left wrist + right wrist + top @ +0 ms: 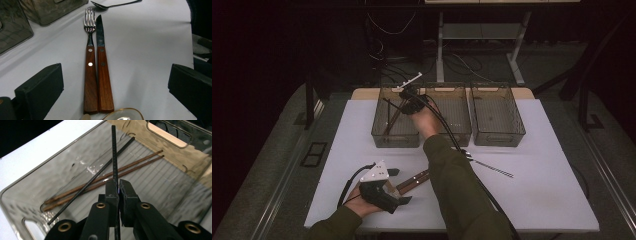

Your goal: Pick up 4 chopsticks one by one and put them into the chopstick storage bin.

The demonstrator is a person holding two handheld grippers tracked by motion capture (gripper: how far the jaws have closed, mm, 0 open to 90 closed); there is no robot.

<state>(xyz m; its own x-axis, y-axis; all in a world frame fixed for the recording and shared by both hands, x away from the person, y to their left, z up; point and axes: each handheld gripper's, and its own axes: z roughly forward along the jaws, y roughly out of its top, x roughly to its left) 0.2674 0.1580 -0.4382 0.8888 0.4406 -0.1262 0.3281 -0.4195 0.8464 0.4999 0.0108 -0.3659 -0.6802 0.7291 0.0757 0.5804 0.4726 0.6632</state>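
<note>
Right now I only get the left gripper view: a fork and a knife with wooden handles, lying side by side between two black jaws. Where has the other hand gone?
Observer: The right gripper is reaching into the leftmost bin of three bins that stand in a row.
Operator: Is it carrying anything, or just poking around in there?
Observer: Its jaws are shut on a black chopstick, pinched near one end, with the rest pointing down into the bin.
</note>
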